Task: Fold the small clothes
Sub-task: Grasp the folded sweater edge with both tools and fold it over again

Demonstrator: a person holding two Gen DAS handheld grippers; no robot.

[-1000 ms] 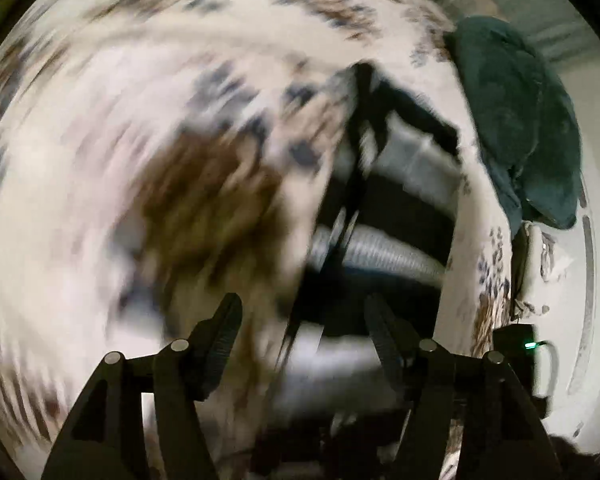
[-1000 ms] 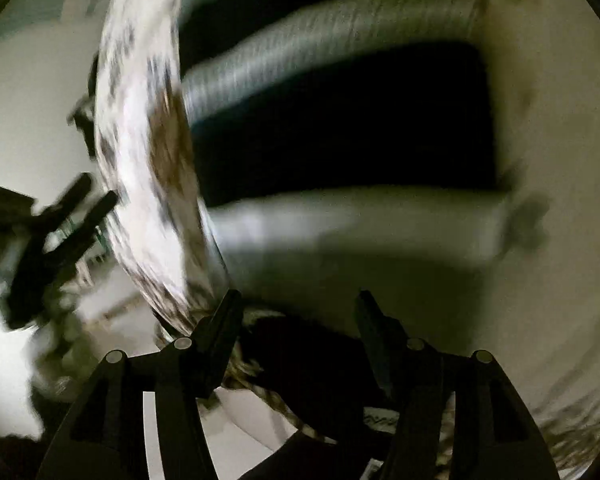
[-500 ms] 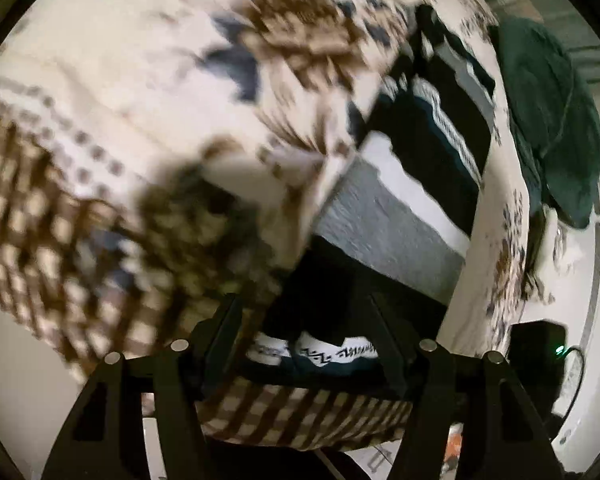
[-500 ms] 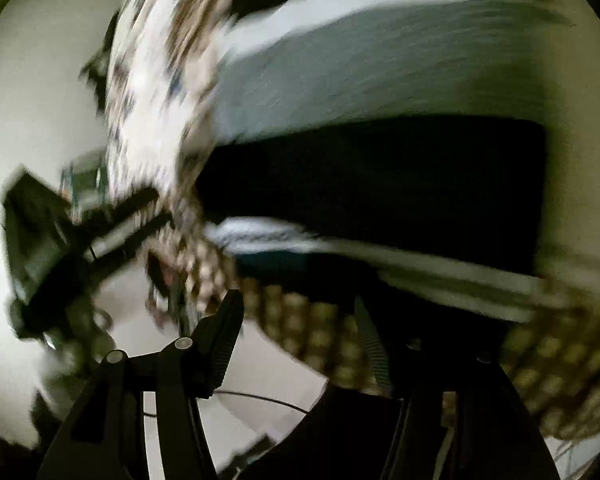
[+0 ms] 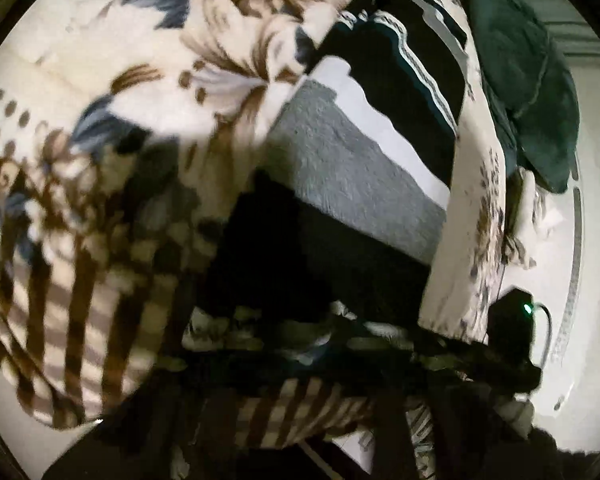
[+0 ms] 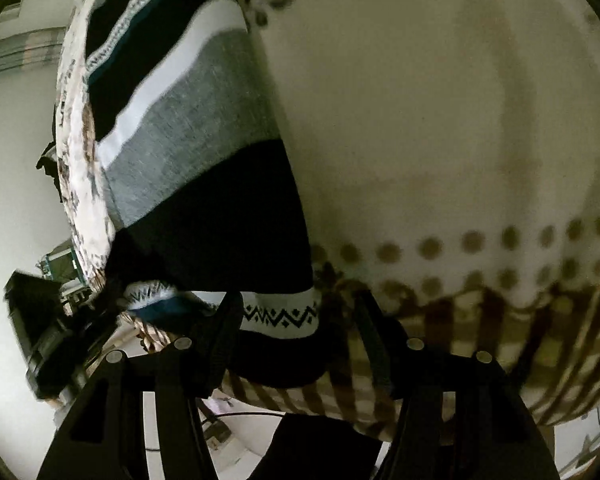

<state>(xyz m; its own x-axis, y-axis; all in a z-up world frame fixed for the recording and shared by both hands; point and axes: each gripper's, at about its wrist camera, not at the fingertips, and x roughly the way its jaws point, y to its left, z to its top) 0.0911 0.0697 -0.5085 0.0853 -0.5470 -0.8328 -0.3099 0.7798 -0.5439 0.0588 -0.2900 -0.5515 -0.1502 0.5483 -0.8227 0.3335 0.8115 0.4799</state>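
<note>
A striped knit sweater [image 6: 196, 168], banded in black, white and grey, lies flat on a bed under a cream blanket [image 6: 440, 120] printed with brown and blue flowers and a brown checked border. The sweater's hem, marked by a white band with a black zigzag pattern [image 6: 280, 316], reaches the near edge of the bed and hangs slightly over it. The right claw [image 6: 296, 340] is spread wide at that edge, its two fingers [image 6: 224, 344] standing either side of the zigzag hem without closing on it. In the left wrist view the same sweater [image 5: 360, 168] runs away along the bed toward its far end, close to the right-hand edge of the blanket [image 5: 180, 60]. The left claw's own fingers are lost in the dark blur at the bottom of that view, so I cannot tell how far it is open. A dark green garment [image 5: 528, 92] lies heaped past the far right corner of the bed.
</note>
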